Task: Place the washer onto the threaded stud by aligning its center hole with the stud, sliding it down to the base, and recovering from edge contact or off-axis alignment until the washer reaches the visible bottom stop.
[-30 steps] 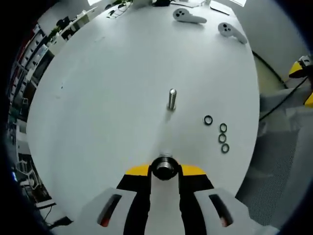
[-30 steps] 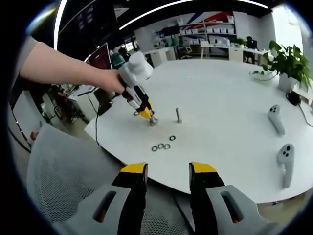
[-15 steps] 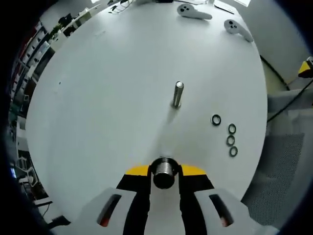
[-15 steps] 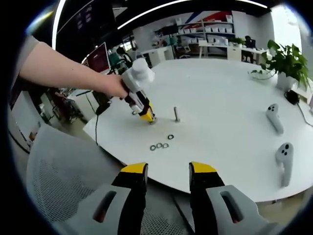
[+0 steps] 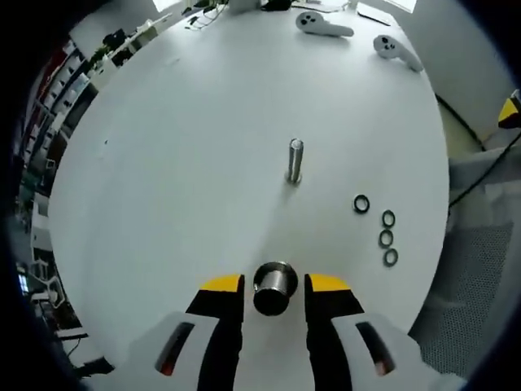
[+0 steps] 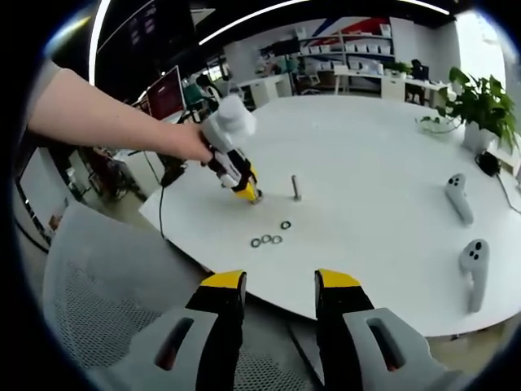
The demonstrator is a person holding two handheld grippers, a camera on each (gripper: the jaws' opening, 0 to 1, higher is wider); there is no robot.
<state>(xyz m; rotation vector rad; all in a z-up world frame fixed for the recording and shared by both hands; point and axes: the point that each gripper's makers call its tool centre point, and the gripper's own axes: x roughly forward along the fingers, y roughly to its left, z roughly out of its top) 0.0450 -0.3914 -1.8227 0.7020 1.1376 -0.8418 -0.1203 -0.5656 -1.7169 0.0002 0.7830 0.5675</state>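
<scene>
A short steel threaded stud point(image 5: 295, 160) stands upright in the middle of the round white table point(image 5: 179, 147). Several black washers point(image 5: 386, 238) lie in a loose row to its right. My left gripper point(image 5: 274, 285) is open, low over the table's near side, with a stubby metal cylinder point(image 5: 274, 287) standing between its jaws and a small gap on each side. In the right gripper view, the left gripper point(image 6: 247, 191) is held by a person's hand just left of the stud point(image 6: 296, 188), near the washers point(image 6: 266, 240). My right gripper point(image 6: 279, 285) hangs open and holds nothing, off the table's edge.
Two white hand controllers point(image 5: 324, 24) point(image 5: 393, 50) lie at the table's far side, also seen as controllers point(image 6: 457, 198) point(image 6: 475, 262). A grey mesh chair point(image 6: 106, 301) stands below the table edge. A potted plant point(image 6: 480, 106) sits at the far right.
The left jaws have spread apart and no longer press on the metal cylinder. The left view has shifted slightly. The right gripper has stayed put.
</scene>
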